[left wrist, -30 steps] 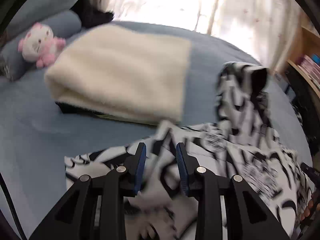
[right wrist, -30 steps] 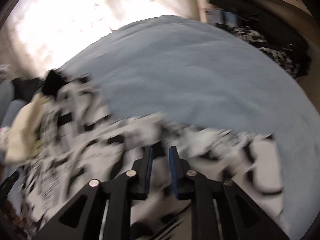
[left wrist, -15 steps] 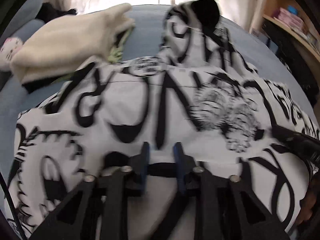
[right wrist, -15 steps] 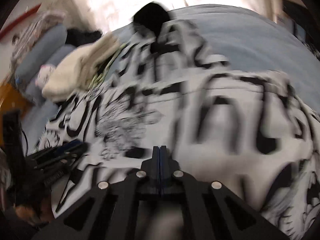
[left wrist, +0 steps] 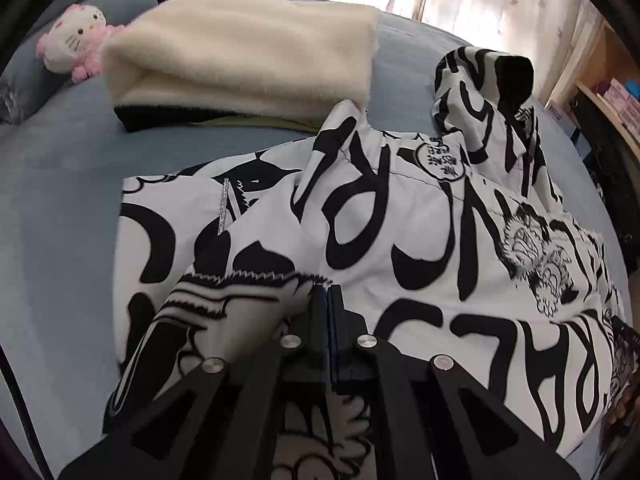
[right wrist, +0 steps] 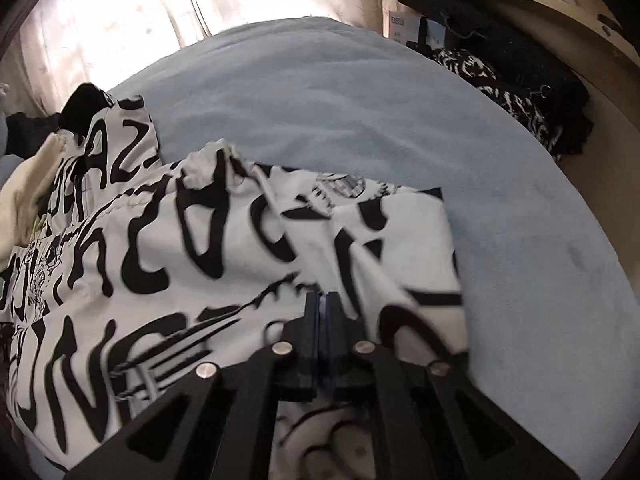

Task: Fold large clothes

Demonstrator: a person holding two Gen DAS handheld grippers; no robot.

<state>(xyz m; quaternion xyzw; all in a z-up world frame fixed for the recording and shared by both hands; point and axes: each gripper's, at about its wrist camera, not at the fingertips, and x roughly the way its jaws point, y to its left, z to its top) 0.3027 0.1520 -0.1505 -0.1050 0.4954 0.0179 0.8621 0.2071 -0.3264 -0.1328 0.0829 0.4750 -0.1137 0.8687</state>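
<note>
**Both grippers clamped on the printed jacket**

A large white jacket (left wrist: 400, 216) with bold black lettering is spread on the light blue bed cover (left wrist: 60, 200). Its black-lined hood (left wrist: 516, 76) is seen at the far end, toward the curtained window. In the left wrist view the left gripper (left wrist: 328, 300) is pressed together, and a fold of the jacket's near edge is pinched between its blue pads. In the right wrist view the right gripper (right wrist: 322, 304) is clenched in the same way on the other side of the garment; the cloth there is blurred, so the exact part that is held can only be guessed as a hem or a side edge. Just beyond the jacket a folded cream fleece (left wrist: 240, 52) is lying, and a pink plush toy (left wrist: 76, 40) is placed beside it. Dark clothes (right wrist: 512, 76) are piled under a wooden shelf at the right.
</note>
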